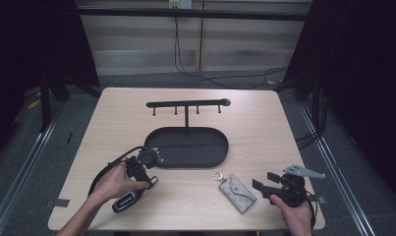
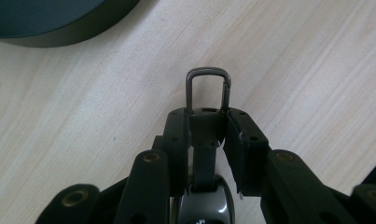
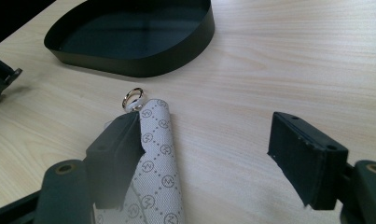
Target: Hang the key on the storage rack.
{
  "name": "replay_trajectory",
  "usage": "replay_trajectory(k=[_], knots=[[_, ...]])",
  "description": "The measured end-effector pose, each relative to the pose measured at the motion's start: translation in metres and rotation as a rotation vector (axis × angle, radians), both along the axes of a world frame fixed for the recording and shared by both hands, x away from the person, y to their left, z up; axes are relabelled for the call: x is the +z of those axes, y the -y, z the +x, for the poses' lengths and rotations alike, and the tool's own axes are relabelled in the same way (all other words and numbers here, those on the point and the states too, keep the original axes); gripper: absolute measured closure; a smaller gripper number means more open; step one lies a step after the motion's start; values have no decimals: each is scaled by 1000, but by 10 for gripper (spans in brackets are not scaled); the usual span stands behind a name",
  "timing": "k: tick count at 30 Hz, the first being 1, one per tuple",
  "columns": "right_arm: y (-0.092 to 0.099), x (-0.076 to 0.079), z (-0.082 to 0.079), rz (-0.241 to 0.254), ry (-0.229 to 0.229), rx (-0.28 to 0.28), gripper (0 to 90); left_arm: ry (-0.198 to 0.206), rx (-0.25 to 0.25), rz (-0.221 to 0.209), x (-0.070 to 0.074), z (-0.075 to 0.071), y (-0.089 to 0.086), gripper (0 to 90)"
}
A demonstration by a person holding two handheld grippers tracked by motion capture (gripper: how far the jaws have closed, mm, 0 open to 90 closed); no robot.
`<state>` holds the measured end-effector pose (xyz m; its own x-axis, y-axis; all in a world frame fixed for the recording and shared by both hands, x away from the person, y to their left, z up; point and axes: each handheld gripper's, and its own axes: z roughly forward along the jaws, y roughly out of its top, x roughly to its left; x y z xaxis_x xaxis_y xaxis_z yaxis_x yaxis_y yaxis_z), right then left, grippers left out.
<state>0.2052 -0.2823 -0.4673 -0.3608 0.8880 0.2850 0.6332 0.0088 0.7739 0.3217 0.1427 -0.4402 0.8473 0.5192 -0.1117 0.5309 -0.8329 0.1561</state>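
Beside the black oval tray (image 1: pixel 220 147), at its near left end, the left gripper (image 2: pixel 206 119) has its jaws closed on the strap of a car key fob (image 1: pixel 127 200), whose metal clasp (image 2: pixel 208 88) pokes out beyond the jaw tips. The grasp step looks complete; lifting toward the hook rack (image 1: pixel 188 104) behind the tray seems the likely next move. Near the tray's right end, the right gripper (image 3: pixel 209 154) stands wide open, one jaw beside the patterned key pouch (image 3: pixel 153 163) and its ring (image 3: pixel 132 98).

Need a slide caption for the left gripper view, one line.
Left gripper shut on a car key's strap, its metal clip jutting past the jaws over the wooden table, near the black tray.
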Motion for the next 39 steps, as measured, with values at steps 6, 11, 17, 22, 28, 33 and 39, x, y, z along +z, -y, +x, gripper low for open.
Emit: replay_trajectory(k=[6, 11, 17, 22, 28, 33, 39], knots=[[0, 0, 0, 0, 0, 0, 254, 5, -10, -19, 10, 1, -8, 706], [1, 0, 0, 1, 0, -3, 254, 19, -3, -29, 18, 1, -14, 706], [1, 0, 0, 4, -3, -11, 254, 39, 4, -27, 26, 2, -19, 706], [1, 0, 0, 4, -6, -13, 255, 48, 11, -39, 35, 3, -25, 706], [2, 0, 0, 5, -5, -15, 254, 71, 35, -45, 49, 4, -31, 706], [2, 0, 0, 5, -7, -19, 254, 84, 45, -37, 62, 5, -36, 707], [2, 0, 0, 5, -8, -22, 259, 97, 67, -36, 70, 8, -41, 706]])
